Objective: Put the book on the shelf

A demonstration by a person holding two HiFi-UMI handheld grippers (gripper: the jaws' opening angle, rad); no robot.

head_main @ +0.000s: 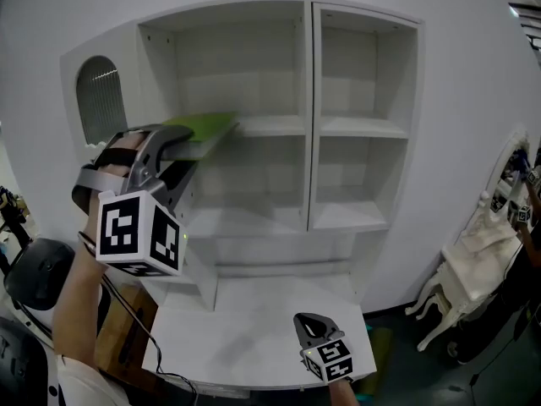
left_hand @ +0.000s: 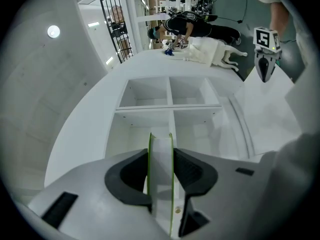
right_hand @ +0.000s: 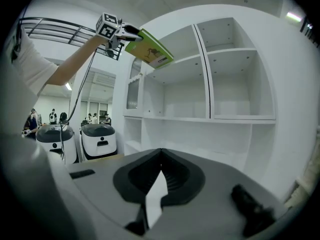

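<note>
Book [head_main: 203,129] lies flat, clamped in left tongs [head_main: 179,149], level for sliding onto shelf [head_main: 270,126] ahead; right tongs [head_main: 314,321] closed, empty.

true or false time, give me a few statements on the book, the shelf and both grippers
1. The left gripper is clamped on the green book. True.
2. The book lies inside the upper right compartment of the shelf. False: it is held at the front of the upper left compartment.
3. The right gripper is shut with nothing in it. True.
4. The right gripper is raised above the left one. False: it sits lower, over the white tabletop.
</note>
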